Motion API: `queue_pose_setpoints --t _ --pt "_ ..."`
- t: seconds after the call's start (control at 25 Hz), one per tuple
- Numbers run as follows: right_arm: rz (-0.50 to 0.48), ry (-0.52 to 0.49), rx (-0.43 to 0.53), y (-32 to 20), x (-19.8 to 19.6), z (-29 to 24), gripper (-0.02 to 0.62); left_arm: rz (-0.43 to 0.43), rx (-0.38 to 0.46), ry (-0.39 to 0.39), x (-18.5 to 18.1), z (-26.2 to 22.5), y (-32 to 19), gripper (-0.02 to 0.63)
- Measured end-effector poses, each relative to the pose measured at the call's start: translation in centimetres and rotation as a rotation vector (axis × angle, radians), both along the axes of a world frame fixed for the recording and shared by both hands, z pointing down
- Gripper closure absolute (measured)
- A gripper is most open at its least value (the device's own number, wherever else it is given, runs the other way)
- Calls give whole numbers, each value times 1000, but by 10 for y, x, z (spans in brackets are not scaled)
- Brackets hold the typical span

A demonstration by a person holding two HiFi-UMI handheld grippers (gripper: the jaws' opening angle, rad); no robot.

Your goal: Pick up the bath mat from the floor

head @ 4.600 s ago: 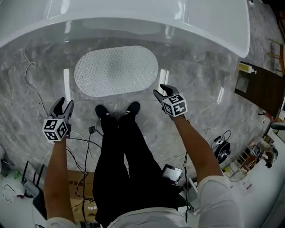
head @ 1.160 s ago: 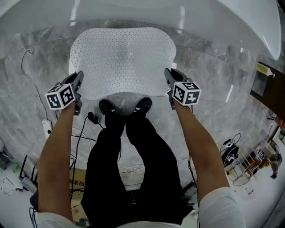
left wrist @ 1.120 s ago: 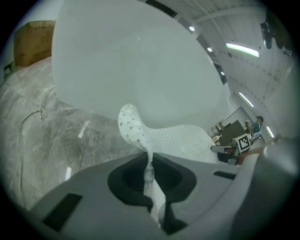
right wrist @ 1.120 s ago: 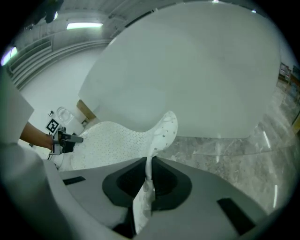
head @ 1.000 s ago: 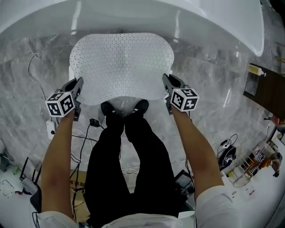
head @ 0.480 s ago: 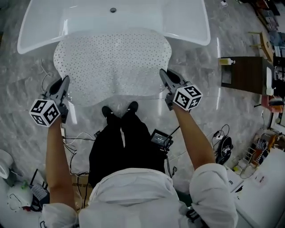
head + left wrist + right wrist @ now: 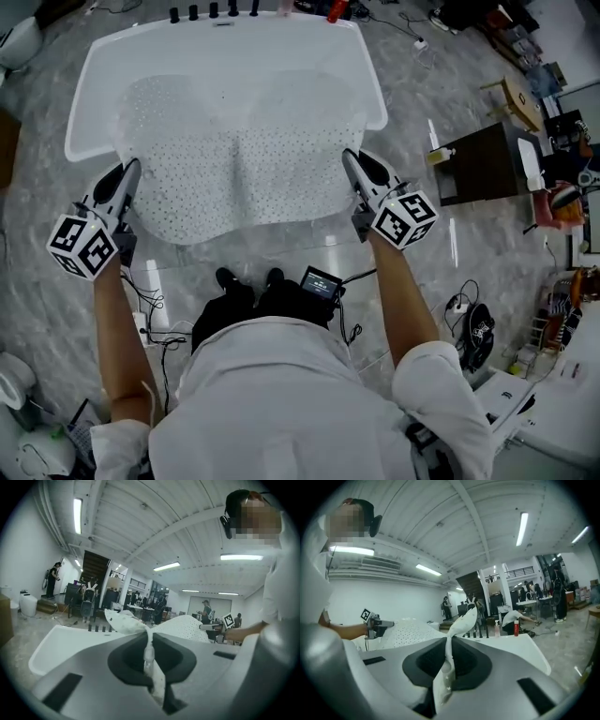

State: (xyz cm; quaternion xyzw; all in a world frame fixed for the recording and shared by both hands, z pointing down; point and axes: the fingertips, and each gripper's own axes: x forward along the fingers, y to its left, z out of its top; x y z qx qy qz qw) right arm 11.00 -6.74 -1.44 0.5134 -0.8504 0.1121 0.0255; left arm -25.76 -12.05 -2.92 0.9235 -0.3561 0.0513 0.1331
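The white dotted bath mat (image 7: 239, 155) hangs spread between my two grippers, lifted off the floor in front of the white bathtub (image 7: 225, 56). My left gripper (image 7: 127, 176) is shut on the mat's left edge, and in the left gripper view the pinched mat (image 7: 149, 656) runs up between the closed jaws. My right gripper (image 7: 354, 169) is shut on the mat's right edge, and in the right gripper view the mat (image 7: 449, 660) stands pinched between its jaws. Its middle sags slightly, with the lower edge hanging above my feet (image 7: 248, 278).
The bathtub fills the top of the head view with taps (image 7: 214, 11) along its far rim. A dark side table (image 7: 478, 161) stands to the right. Cables (image 7: 155, 319) and small devices lie on the grey marble floor (image 7: 37, 234) around my feet.
I have stood up from the floor with the mat held in both grippers. The mat has risen and now hangs in front of the tub, which shows whole.
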Motion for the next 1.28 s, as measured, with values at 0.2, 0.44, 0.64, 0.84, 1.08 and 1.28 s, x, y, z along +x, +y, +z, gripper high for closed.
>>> queue_pose_setpoints --t 0.2,0.44,0.64,0.84,1.08,1.28 --pt "-41 -43 75 31 7 -51 548 33 41 14 29 -50 36 581" --pt "-85 -89 147 78 3 -85 548 -16 103 31 33 -97 90 581" --pt "-107 -120 197 114 18 -96 548 -47 127 20 51 -113 134 581" --pt "-117 -137 213 142 25 -99 548 -44 91 -8 69 -107 168 581" --pt "-111 -148 229 160 25 -91 548 -38 82 -21 76 -103 190 581" --pt "-72 -149 236 168 26 -90 546 -2 74 6 78 -99 190 581"
